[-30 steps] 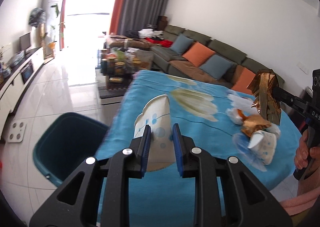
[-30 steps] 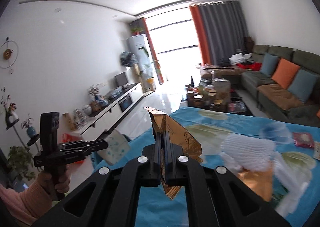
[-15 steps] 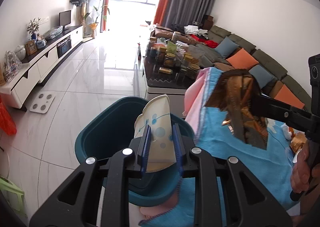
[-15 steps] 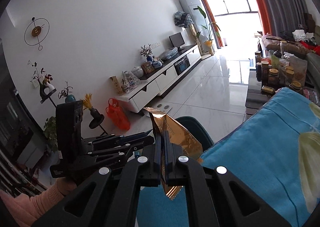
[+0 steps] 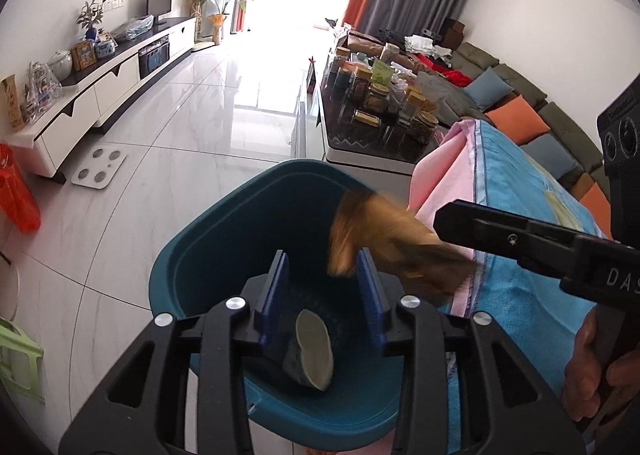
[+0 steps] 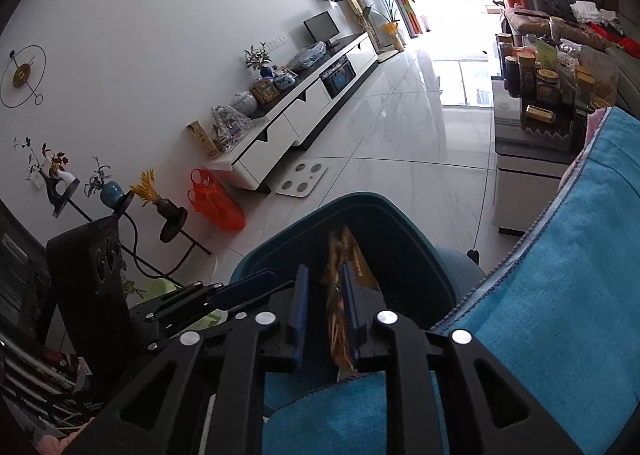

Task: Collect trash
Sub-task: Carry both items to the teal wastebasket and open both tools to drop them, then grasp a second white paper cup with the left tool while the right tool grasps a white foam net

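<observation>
The teal bin [image 5: 240,231] stands on the floor beside the blue-clothed table [image 5: 520,195]. My left gripper [image 5: 322,255] hovers over it, jaws opening, nothing between them. The crushed paper cup [image 5: 314,351] lies down inside the bin. My right gripper [image 5: 440,219] reaches in from the right, and the gold foil wrapper [image 5: 384,243] is a blur just off its tip, over the bin. In the right wrist view the right gripper [image 6: 324,269] is opening. The wrapper [image 6: 340,295] stands loose between its pads, against the right one, above the bin [image 6: 360,201]. The left gripper [image 6: 256,285] is at lower left.
A coffee table [image 5: 380,111] loaded with jars stands beyond the bin. A white scale [image 5: 98,171] lies on the tiled floor near a white TV cabinet [image 5: 100,91]. An orange bag [image 5: 16,191] and a green stool [image 5: 16,359] are at far left.
Both grippers moved from the table to above the bin. The left jaws parted and the cup dropped into the bin. The right jaws parted and the wrapper is slipping free.
</observation>
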### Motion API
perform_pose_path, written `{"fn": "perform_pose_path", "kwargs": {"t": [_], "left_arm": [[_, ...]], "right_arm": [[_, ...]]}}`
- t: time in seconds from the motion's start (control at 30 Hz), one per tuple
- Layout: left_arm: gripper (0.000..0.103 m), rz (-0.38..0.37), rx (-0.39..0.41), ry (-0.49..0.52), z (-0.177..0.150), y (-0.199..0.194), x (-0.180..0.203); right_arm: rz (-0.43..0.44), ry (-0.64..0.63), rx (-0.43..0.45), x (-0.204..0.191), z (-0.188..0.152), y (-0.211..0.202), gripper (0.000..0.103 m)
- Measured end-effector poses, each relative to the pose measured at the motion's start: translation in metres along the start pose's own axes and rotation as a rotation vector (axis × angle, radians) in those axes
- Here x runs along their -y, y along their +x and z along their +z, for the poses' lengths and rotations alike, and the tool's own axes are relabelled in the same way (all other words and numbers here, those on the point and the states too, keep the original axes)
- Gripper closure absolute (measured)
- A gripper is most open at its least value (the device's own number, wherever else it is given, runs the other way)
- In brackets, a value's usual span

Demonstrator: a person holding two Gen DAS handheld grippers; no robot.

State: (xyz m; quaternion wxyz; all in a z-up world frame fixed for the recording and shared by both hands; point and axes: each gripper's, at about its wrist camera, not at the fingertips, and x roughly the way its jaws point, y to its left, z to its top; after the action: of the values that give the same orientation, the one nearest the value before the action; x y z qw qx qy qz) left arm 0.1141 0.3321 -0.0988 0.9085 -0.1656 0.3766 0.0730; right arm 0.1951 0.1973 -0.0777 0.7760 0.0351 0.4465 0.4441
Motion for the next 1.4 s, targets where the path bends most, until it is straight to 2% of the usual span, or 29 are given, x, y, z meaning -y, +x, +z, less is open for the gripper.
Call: {"fn": "perform_pose_path", "kwargs": {"t": [0.2,0.3,0.43,0.5,0.6,0.67,0.9,1.1,1.23,1.4], "left_arm": [[0.051,0.030,0.107,0.025,0.002,-0.038,0.014],[0.042,0.012,0.169,0.061,0.001,-0.063,0.032],[0.031,-0.072,0.235,0.146,-0.010,-0.094,0.074],[0.028,-0.137,0.239,0.197,-0.021,-0.103,0.099],[0.026,-0.252,0.208,0.284,-0.042,-0.109,0.141],[0.025,-0.342,0.161,0.337,-0.056,-0.108,0.172],[0.025,-0.562,-0.005,0.487,-0.113,-0.092,0.262],[0.024,-0.662,-0.120,0.543,-0.137,-0.071,0.312],[0.024,-0.697,-0.194,0.555,-0.145,-0.057,0.336],[0.026,-0.674,-0.250,0.574,-0.151,-0.042,0.356]], "right_arm": [[0.004,-0.044,0.074,-0.007,-0.009,-0.045,0.069],[-0.002,-0.084,0.120,-0.012,-0.019,-0.083,0.063],[-0.029,-0.127,0.205,-0.011,-0.044,-0.144,0.057],[-0.063,-0.134,0.245,-0.005,-0.059,-0.174,0.055],[-0.110,-0.121,0.307,0.010,-0.084,-0.219,0.048],[-0.161,-0.099,0.345,0.024,-0.103,-0.248,0.048],[-0.417,0.048,0.440,0.081,-0.170,-0.337,0.047],[-0.630,0.148,0.484,0.123,-0.213,-0.387,0.046],[-0.698,0.178,0.464,0.143,-0.226,-0.397,0.043],[-0.742,0.136,0.394,0.154,-0.227,-0.385,0.042]]}}
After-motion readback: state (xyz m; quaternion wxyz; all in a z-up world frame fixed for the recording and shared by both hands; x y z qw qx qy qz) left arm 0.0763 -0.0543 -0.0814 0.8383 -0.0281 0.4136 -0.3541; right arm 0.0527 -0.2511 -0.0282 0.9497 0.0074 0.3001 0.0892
